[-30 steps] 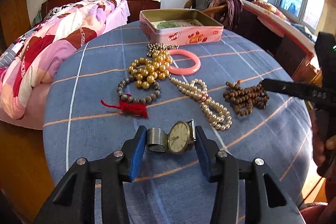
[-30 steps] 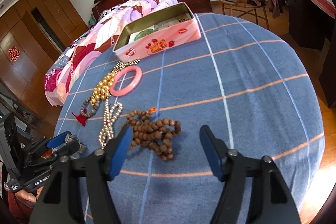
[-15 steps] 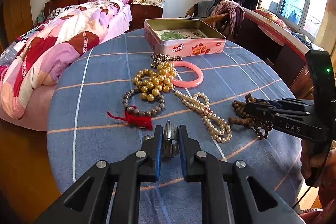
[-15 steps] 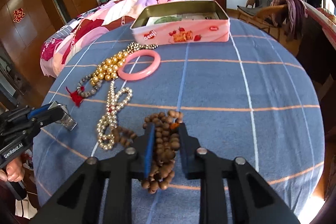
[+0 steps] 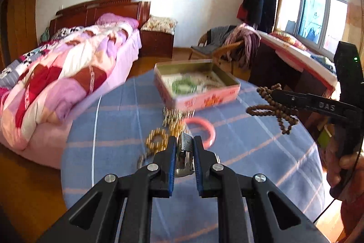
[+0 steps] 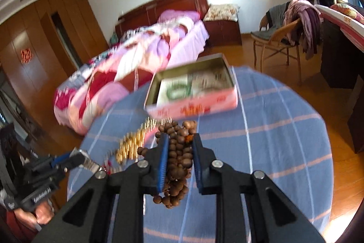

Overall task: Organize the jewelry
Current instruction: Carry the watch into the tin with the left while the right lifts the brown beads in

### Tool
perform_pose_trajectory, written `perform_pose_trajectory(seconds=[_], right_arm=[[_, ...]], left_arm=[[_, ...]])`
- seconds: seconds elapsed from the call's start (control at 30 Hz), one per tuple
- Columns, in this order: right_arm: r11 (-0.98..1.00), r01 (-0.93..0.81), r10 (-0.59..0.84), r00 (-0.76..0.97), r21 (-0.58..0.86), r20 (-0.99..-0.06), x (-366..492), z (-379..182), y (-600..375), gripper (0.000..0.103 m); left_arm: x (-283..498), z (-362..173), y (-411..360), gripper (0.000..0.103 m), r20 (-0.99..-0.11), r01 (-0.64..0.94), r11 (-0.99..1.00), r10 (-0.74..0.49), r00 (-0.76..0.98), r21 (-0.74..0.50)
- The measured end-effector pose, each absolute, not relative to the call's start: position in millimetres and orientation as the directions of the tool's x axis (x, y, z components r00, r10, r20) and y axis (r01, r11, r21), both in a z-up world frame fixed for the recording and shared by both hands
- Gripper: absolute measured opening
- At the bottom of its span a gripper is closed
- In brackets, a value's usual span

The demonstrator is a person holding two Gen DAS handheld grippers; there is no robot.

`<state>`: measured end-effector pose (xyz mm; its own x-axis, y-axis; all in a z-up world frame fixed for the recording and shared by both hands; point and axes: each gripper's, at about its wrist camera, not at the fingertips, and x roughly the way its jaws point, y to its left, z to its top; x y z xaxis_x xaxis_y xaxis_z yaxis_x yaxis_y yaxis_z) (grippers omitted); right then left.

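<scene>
My left gripper (image 5: pixel 184 142) is shut on a metal wristwatch (image 5: pixel 186 144) and holds it above the blue cloth table (image 5: pixel 250 147). My right gripper (image 6: pixel 179 142) is shut on a bunch of brown wooden beads (image 6: pixel 177 165), lifted off the table; the beads also show hanging in the left wrist view (image 5: pixel 273 108). The open pink tin box (image 5: pixel 195 85) (image 6: pixel 193 92) stands at the far side of the table, ahead of both grippers. A pink bangle (image 5: pixel 204 129) and gold beads (image 5: pixel 159 140) (image 6: pixel 132 145) lie on the cloth below.
A bed with a pink quilt (image 5: pixel 59 83) is at the left. A chair with clothes (image 5: pixel 229 47) and a dark desk (image 5: pixel 284 74) stand behind the table at the right. The table's round edge drops to a wooden floor (image 6: pixel 268 60).
Both grippers have lifted their loads off the table and moved toward the tin box. The view is now tilted up and blurred by motion.
</scene>
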<state>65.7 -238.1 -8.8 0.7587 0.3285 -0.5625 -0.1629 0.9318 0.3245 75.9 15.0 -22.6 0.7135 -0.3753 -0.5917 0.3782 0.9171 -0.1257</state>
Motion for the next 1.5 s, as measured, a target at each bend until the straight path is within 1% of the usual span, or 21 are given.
perform_pose_trajectory(seconds=[0.17, 0.33, 0.43, 0.6, 0.83, 0.87, 0.93, 0.97, 1.0, 1.03, 1.07, 1.1, 1.13, 1.23, 1.33, 1.43, 1.5], right_arm=[[0.920, -0.121, 0.311, 0.807, 0.374, -0.502, 102, 3, -242, 0.024], [0.911, -0.067, 0.275, 0.834, 0.407, -0.478, 138, -3, -243, 0.024], [0.910, -0.038, 0.261, 0.826, 0.413, -0.499, 161, -19, -240, 0.024], [0.901, 0.001, 0.249, 0.818, 0.434, -0.518, 187, -44, -243, 0.024], [0.898, 0.022, 0.242, 0.811, 0.440, -0.533, 206, -60, -251, 0.024], [0.897, 0.016, 0.245, 0.813, 0.441, -0.529, 207, -62, -251, 0.026], [0.897, 0.020, 0.240, 0.817, 0.442, -0.524, 206, -64, -252, 0.033], [0.892, 0.021, 0.243, 0.821, 0.452, -0.517, 204, -65, -254, 0.045], [0.887, 0.028, 0.239, 0.827, 0.461, -0.509, 202, -65, -257, 0.053], [0.885, 0.032, 0.235, 0.831, 0.465, -0.505, 204, -64, -258, 0.054], [0.884, 0.035, 0.230, 0.835, 0.467, -0.499, 203, -63, -259, 0.054], [0.885, 0.041, 0.221, 0.840, 0.465, -0.495, 202, -61, -261, 0.054], [0.886, 0.055, 0.202, 0.848, 0.459, -0.490, 200, -59, -263, 0.054], [0.889, 0.087, 0.159, 0.861, 0.449, -0.483, 194, -54, -268, 0.054], [0.888, 0.132, 0.136, 0.841, 0.441, -0.524, 191, -50, -271, 0.054], [0.883, 0.122, 0.166, 0.822, 0.453, -0.544, 180, -48, -270, 0.054], [0.893, 0.114, 0.166, 0.815, 0.435, -0.555, 167, -47, -267, 0.054]], left_arm=[[111, -3, -2, 0.014, -0.532, 0.385, 0.914, -0.392, 0.751, -0.129], [155, 1, -22, 0.014, -0.503, 0.363, 0.923, -0.376, 0.778, -0.129], [184, -5, -35, 0.014, -0.510, 0.355, 0.923, -0.379, 0.772, -0.149], [220, -18, -54, 0.014, -0.525, 0.329, 0.934, -0.353, 0.775, -0.142], [254, -44, -75, 0.014, -0.581, 0.301, 0.948, -0.305, 0.755, -0.107], [257, -47, -77, 0.014, -0.587, 0.296, 0.950, -0.296, 0.753, -0.099], [260, -52, -82, 0.015, -0.595, 0.300, 0.952, -0.280, 0.753, -0.069], [260, -53, -84, 0.016, -0.596, 0.302, 0.952, -0.275, 0.754, -0.056], [257, -52, -85, 0.018, -0.594, 0.307, 0.951, -0.271, 0.758, -0.042], [256, -50, -86, 0.029, -0.592, 0.313, 0.949, -0.272, 0.759, -0.035], [253, -47, -86, 0.037, -0.590, 0.315, 0.949, -0.268, 0.762, -0.025], [252, -45, -86, 0.053, -0.587, 0.311, 0.950, -0.261, 0.766, -0.016], [247, -39, -84, 0.061, -0.578, 0.299, 0.954, -0.244, 0.779, 0.001], [234, -26, -73, 0.062, -0.558, 0.283, 0.959, -0.222, 0.799, 0.023], [221, -24, -59, 0.063, -0.568, 0.250, 0.967, -0.179, 0.803, 0.048], [206, -29, -45, 0.063, -0.585, 0.234, 0.970, -0.153, 0.796, 0.065], [198, -34, -39, 0.063, -0.595, 0.223, 0.972, -0.140, 0.791, 0.067]])
